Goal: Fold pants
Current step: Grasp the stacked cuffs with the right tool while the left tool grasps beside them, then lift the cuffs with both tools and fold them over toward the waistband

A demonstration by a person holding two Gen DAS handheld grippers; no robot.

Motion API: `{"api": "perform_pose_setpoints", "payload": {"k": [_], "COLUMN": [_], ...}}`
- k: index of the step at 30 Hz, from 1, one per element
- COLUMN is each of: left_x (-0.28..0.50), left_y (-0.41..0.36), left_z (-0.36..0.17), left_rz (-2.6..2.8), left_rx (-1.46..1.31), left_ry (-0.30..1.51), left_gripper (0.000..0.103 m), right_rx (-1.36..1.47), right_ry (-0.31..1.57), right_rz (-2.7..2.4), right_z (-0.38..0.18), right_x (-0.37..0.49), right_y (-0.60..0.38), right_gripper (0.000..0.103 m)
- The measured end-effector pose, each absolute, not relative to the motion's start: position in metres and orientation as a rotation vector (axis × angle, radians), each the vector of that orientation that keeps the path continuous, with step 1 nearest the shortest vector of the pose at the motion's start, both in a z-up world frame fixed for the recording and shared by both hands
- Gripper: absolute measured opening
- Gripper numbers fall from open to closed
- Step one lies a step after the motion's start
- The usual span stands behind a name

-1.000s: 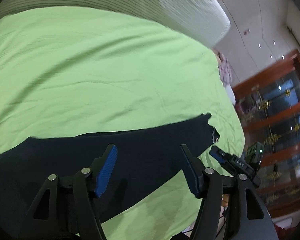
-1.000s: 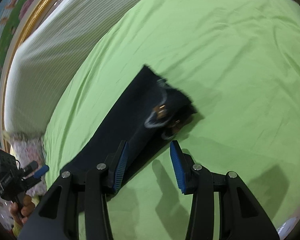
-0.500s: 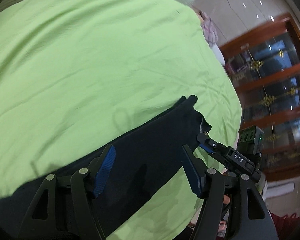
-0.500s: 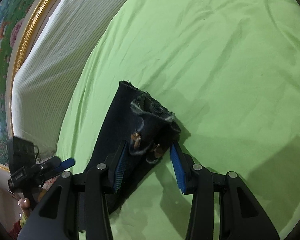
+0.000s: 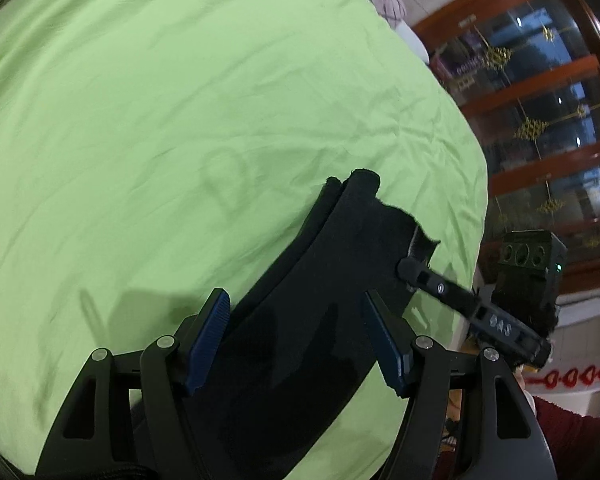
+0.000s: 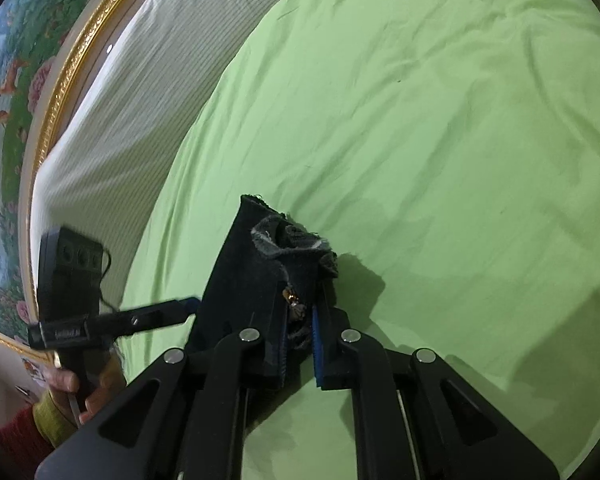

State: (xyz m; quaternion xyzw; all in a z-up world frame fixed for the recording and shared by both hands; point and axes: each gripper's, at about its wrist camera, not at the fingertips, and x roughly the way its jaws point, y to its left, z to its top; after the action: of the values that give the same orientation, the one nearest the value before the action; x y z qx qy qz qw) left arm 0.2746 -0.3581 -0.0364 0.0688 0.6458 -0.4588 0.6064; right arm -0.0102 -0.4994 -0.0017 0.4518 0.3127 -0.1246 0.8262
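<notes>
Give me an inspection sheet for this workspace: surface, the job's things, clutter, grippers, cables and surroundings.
Surface: green bedsheet, wrinkled, over a bed.
Job's things: dark pants lying long on the sheet; waistband end bunched by the right gripper.
Clutter: nothing seen on the sheet.
Grippers: left gripper open above the pants; right gripper shut on the pants at the zipper.
Cables: thin black wire on the left gripper's camera box.
Surroundings: striped white headboard cushion, gold-framed floral picture, wooden glass cabinet.

Green bedsheet (image 5: pixel 180 120) across the bed; beyond it, striped white headboard (image 6: pixel 132 92), gold-framed floral painting (image 6: pixel 28 60), wooden glass cabinet (image 5: pixel 548 112).
</notes>
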Motion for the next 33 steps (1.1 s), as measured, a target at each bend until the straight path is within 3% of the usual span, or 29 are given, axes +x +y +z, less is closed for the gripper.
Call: {"api": "perform_pose_setpoints", "payload": {"k": [10, 13, 14, 15, 18, 33], "left_x": [0.282, 0.277, 0.275, 0.274, 0.273, 0.261], "left_y": [-0.421, -0.432, -0.434, -0.433, -0.430, -0.332], "left_z": [-0.066, -0.069, -0.070, -0.070, -0.066, 0.030], "left_rz": [-1.169, -1.214, -1.224, -1.221, -1.210, -1.233], "left_rx": [0.207, 0.185, 0.193, 0.221, 0.203, -0.004], "left_ry": [1.601, 1.606, 1.605, 1.592, 1.559, 1.346], "left_gripper": [0.066, 0.045, 0.031, 0.023, 0.013, 0.011], "right_rx": [0.993, 0.990, 0.983, 0.974, 0.936, 0.766], "right_ry": [0.699, 0.705, 0.706, 0.706, 0.688, 0.570], "right_rz": [-0.219, -0.218, -0.214, -0.212, -0.203, 0.099], "right_z": [-0.009, -0.013, -0.014, -0.014, -0.004, 0.072], "right_x": [-0.027, -0.026, -0.026, -0.027, -0.020, -0.010], "right_y": [-0.505, -0.506, -0.505, -0.505, -0.501, -0.443], "right_gripper": [0.019, 0.019, 0.019, 0.019, 0.016, 0.014]}}
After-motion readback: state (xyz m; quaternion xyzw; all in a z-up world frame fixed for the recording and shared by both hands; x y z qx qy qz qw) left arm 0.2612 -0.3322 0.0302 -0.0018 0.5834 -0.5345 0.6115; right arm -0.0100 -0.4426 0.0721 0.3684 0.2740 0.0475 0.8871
